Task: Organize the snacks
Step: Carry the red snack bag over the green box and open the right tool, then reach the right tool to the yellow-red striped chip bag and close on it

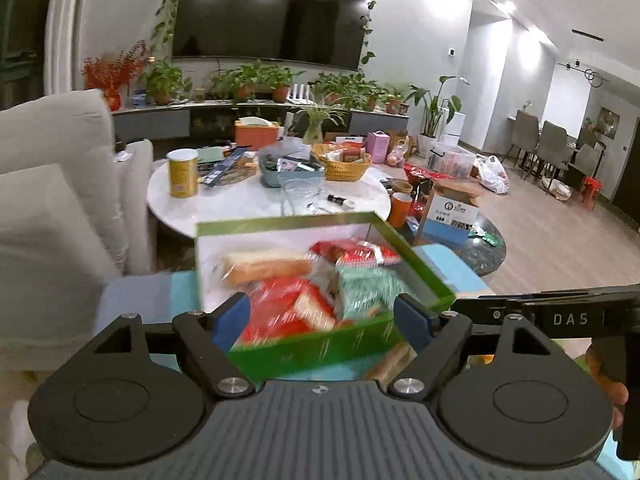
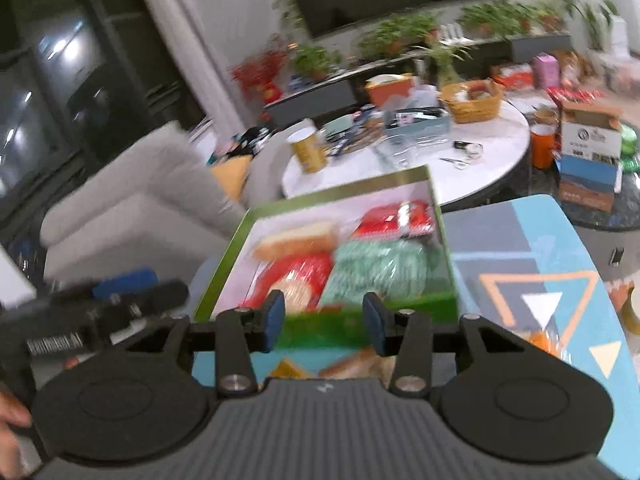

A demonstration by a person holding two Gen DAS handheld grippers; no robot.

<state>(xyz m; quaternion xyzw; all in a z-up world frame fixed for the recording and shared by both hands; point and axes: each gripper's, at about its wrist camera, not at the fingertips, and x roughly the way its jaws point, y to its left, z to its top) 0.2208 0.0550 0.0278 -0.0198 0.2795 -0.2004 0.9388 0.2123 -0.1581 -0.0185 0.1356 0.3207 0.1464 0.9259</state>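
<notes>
A green open box (image 1: 304, 354) (image 2: 448, 304) sits on a blue patterned stool top (image 1: 136, 300) (image 2: 520, 280). It holds snack packs: a bread loaf pack (image 1: 264, 266) (image 2: 296, 240), red packs (image 1: 288, 308) (image 2: 396, 220) and a mint green pack (image 1: 368, 288) (image 2: 376, 268). My left gripper (image 1: 324, 316) is open and empty over the box's near side. My right gripper (image 2: 326, 316) is open and empty at the box's near wall. Another bread pack (image 2: 352, 364) lies on the stool in front of the box.
A round white table (image 1: 248, 200) (image 2: 500, 148) beyond holds a yellow can (image 1: 183, 174), a blue bin (image 1: 288, 168), a wicker basket (image 1: 346, 164) and a glass bowl (image 1: 302, 190). A grey sofa (image 1: 52, 200) stands left. A cardboard box (image 1: 452, 212) sits on a dark side table at right.
</notes>
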